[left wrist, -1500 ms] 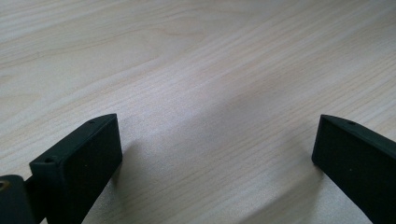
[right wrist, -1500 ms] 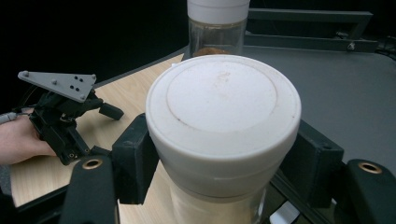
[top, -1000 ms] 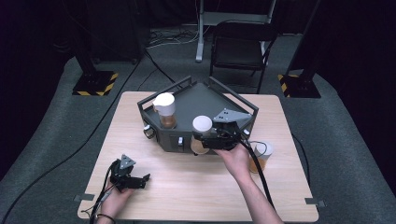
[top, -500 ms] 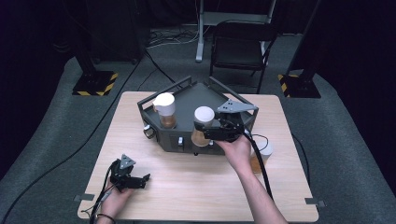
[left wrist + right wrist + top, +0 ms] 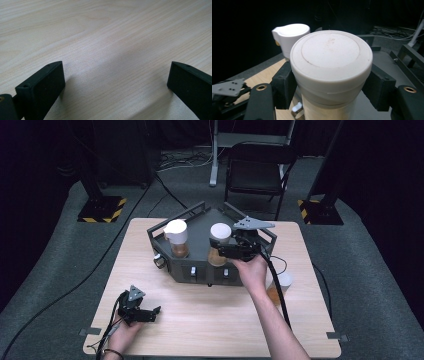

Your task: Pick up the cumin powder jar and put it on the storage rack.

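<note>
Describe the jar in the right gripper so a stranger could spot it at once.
Find the dark rack on the far half of the table. Two white-lidded jars stand on it. Yours is the right jar, clamped in the right gripper; its lid is flat and round, while the left jar has a spouted one.

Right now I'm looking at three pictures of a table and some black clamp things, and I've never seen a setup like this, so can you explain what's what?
A person sits at a wooden table and holds a hand tool in each hand; each tool ends in two-jawed tongs.

The wide picture comes from a camera above the table. The other two come from small cameras riding on the tools, looking out along their black jaws.

A dark grey angular rack stands on the table. On it is a jar with a white spouted lid. At the table's right edge stands another jar of amber contents.

The left tongs rest near the table's front left, jaws apart, with bare wood between them. The right tongs are shut on a white-capped jar, gripping just below its cap, over the rack.
</note>
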`<action>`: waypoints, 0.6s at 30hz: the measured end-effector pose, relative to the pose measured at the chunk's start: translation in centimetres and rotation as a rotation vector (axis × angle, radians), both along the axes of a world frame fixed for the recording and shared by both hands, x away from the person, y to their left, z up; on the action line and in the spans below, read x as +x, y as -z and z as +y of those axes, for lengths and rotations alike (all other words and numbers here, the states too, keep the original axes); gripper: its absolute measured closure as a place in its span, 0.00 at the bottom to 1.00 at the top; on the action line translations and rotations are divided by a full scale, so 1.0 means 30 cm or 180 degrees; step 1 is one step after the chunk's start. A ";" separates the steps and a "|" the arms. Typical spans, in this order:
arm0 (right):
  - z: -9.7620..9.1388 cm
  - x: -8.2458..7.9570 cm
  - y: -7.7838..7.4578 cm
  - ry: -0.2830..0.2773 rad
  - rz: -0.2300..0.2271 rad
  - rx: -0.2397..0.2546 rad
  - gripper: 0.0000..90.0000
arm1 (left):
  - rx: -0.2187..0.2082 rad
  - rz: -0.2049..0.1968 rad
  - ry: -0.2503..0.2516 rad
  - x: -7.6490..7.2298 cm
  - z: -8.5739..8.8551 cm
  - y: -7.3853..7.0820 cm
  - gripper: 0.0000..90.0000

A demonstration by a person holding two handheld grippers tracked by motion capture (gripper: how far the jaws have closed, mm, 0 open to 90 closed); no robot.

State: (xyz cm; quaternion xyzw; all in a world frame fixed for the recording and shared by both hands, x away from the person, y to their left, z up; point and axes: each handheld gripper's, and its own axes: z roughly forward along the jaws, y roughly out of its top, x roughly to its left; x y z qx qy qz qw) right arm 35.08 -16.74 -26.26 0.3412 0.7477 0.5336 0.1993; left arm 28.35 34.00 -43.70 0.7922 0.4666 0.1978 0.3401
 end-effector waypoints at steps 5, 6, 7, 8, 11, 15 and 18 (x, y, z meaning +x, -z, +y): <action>0.013 0.027 0.006 0.0099 -0.0011 -0.0018 0.37 | 0.0001 0.0001 0.0000 0.000 0.000 0.000 0.01; 0.014 0.032 0.008 0.0120 -0.0013 -0.0010 0.37 | 0.0000 0.0000 0.0000 0.000 0.000 0.000 0.01; 0.015 0.038 0.010 0.0136 -0.0010 -0.0005 0.37 | -0.0001 0.0000 -0.0001 0.000 0.000 0.000 0.01; 0.018 0.043 0.011 0.0154 -0.0013 -0.0009 0.37 | -0.0001 0.0001 0.0000 0.000 0.000 0.000 0.01; 0.030 0.059 0.014 0.0205 0.0000 -0.0035 0.37 | 0.0000 0.0000 0.0000 0.000 0.000 0.000 0.01; 0.051 0.080 0.016 0.0236 0.0018 -0.0109 0.37 | -0.0001 0.0001 0.0003 0.001 0.000 0.000 0.01; 0.063 0.089 0.021 0.0250 0.0030 -0.0145 0.37 | -0.0001 0.0001 0.0003 0.001 0.000 0.000 0.01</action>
